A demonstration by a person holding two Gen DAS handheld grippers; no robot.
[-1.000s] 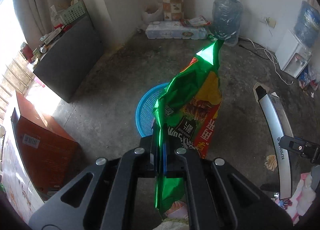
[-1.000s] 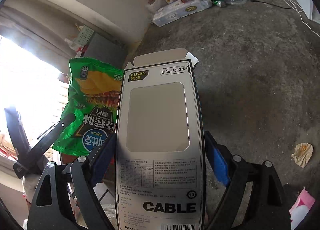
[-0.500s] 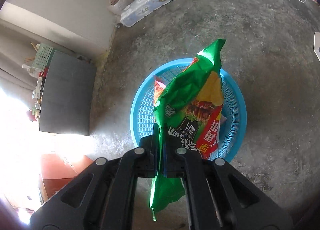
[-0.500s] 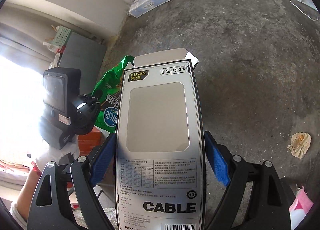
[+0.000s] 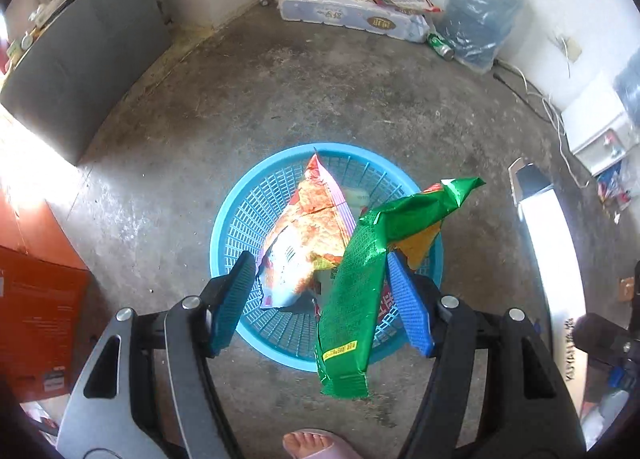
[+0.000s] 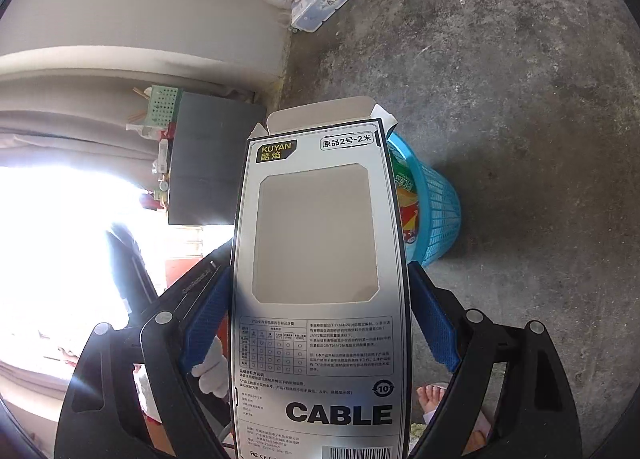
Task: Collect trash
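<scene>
My left gripper [image 5: 320, 259] hangs over a blue plastic basket [image 5: 240, 219], and its jaws are opening. A green chip bag [image 5: 352, 291] droops loose between them, leaning on the right blue pad [image 5: 408, 307], with no squeeze on it. An orange snack bag [image 5: 316, 219] lies inside the basket. My right gripper [image 6: 320, 275] is shut on a long white cable box [image 6: 320, 339], which hides most of the basket [image 6: 440, 211] behind it. The green bag [image 6: 404, 187] peeks out beside the box. In the left wrist view the box [image 5: 548, 251] shows edge-on at the right.
A toilet-paper pack [image 5: 348, 15], a water jug [image 5: 480, 27] and a can [image 5: 440, 47] line the far wall. There is a grey cabinet [image 5: 80, 51] at the left and an orange carton [image 5: 36, 307] near it. A white appliance [image 5: 596, 127] with cords stands at the right. A sandalled foot [image 5: 316, 443] is below.
The left gripper came down over the basket and its jaws spread, letting go of the green bag. The right gripper swung down toward the basket with the cable box still in it.
</scene>
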